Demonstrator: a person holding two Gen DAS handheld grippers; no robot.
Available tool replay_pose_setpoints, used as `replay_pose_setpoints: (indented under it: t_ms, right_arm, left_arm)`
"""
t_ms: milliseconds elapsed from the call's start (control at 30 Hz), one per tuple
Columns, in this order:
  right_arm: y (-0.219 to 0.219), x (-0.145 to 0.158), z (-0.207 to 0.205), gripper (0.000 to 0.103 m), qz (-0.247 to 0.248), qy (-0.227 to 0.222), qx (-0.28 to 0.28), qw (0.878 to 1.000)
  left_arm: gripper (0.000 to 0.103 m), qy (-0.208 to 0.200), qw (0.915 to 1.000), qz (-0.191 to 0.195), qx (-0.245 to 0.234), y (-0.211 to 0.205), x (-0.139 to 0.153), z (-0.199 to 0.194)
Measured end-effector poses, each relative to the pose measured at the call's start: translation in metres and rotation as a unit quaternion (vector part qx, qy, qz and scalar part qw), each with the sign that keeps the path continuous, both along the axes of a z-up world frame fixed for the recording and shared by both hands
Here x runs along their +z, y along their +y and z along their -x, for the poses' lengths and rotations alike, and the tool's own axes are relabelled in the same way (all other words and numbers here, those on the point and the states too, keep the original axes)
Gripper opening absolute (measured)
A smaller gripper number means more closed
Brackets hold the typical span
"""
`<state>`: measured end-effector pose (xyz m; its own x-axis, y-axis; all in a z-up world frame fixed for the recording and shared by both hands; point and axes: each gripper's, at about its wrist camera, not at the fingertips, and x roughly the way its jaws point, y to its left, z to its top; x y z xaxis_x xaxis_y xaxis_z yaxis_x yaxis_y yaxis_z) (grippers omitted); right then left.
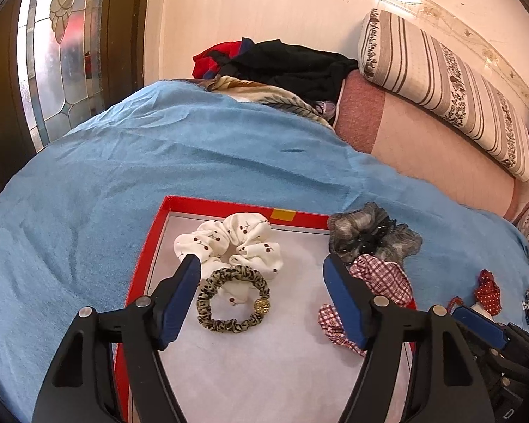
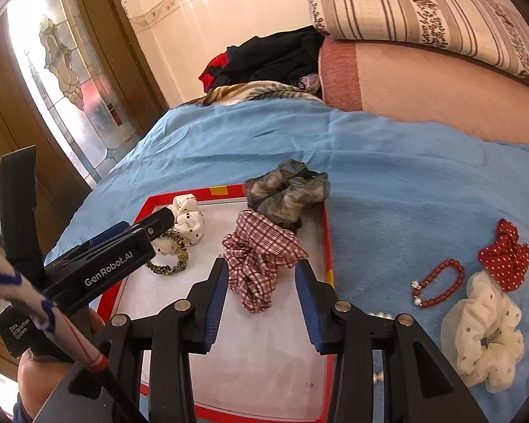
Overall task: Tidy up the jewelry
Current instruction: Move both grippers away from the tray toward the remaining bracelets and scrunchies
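Note:
A red-rimmed tray [image 1: 208, 206] [image 2: 329, 246] with a white floor lies on the blue blanket. In it lie a white cherry-print scrunchie [image 1: 243, 238] [image 2: 188, 220], a leopard-print hair tie [image 1: 232, 299] [image 2: 169, 259] with a gold bead, and a red plaid scrunchie [image 1: 381, 278] [image 2: 261, 261]. A grey scrunchie [image 1: 370, 232] [image 2: 287, 194] rests on the tray's far right corner. My left gripper [image 1: 261, 264] is open over the leopard tie, empty. My right gripper [image 2: 261, 269] is open, its fingers on either side of the plaid scrunchie.
On the blanket [image 2: 388, 183] right of the tray lie a red bead bracelet [image 2: 437, 282], a red polka-dot scrunchie [image 2: 506, 257] [image 1: 488, 290] and a cream scrunchie [image 2: 483, 331]. Clothes [image 1: 282, 63] and a striped pillow [image 1: 441, 84] sit behind.

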<state>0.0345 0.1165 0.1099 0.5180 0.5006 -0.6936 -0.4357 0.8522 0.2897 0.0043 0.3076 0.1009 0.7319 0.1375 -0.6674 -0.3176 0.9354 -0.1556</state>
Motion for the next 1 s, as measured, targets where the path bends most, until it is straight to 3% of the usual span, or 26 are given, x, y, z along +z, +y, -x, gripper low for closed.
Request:
replay_pose_setpoints:
  t_ms: [400, 633, 1000]
  right_arm:
    - [-0.038, -0.004, 0.007, 0.043, -0.012, 0.011, -0.030, 0.999]
    - [-0.066, 0.000, 0.010, 0.050, -0.010, 0.004, -0.051, 0.999]
    - [-0.157, -0.004, 0.011, 0.056, -0.005, 0.001, -0.112, 0.994]
  left_arm:
    - [0.071, -0.012, 0.9994, -0.018, -0.027, -0.029, 0.007, 0.005]
    - [0.071, -0.025, 0.9972, -0.023, -0.066, -0.062, 0.011, 0.006]
    - [0.074, -0.019, 0.9882, -0.029, -0.149, -0.128, 0.005, -0.002]
